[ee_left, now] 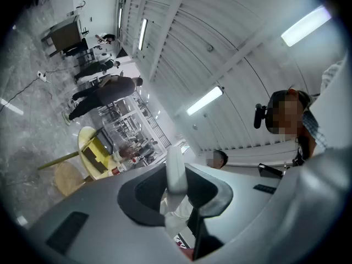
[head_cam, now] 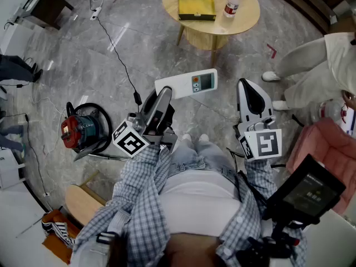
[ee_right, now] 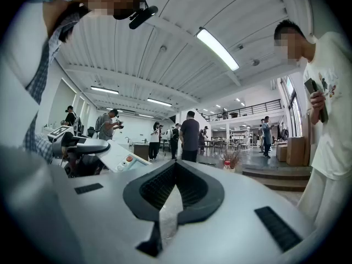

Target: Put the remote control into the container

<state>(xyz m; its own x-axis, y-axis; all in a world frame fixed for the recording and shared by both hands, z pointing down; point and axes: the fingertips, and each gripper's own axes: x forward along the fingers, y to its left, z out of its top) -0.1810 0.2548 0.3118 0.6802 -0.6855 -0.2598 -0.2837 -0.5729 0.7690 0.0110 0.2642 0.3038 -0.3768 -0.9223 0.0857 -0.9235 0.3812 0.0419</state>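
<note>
The white remote control point(head_cam: 186, 85), with a small screen and an orange button, is held level above the floor in the head view. My left gripper point(head_cam: 165, 93) is shut on its near end. In the left gripper view the remote point(ee_left: 176, 169) stands edge-on between the pads. The container is a yellow open box point(head_cam: 196, 3) on the round wooden table point(head_cam: 250, 21) ahead, and the box point(ee_left: 98, 154) is also in the left gripper view. My right gripper point(head_cam: 248, 85) hangs to the right of the remote, shut and empty. In its own view the right gripper point(ee_right: 175, 166) has its tips together, with the remote point(ee_right: 124, 157) at left.
A plastic bottle point(head_cam: 232, 2) with a red cap stands beside the box on the table. A red and teal machine point(head_cam: 82, 128) with a black cable lies on the marble floor at left. A person in beige point(head_cam: 311, 65) stands at right, near a pink seat point(head_cam: 328, 143).
</note>
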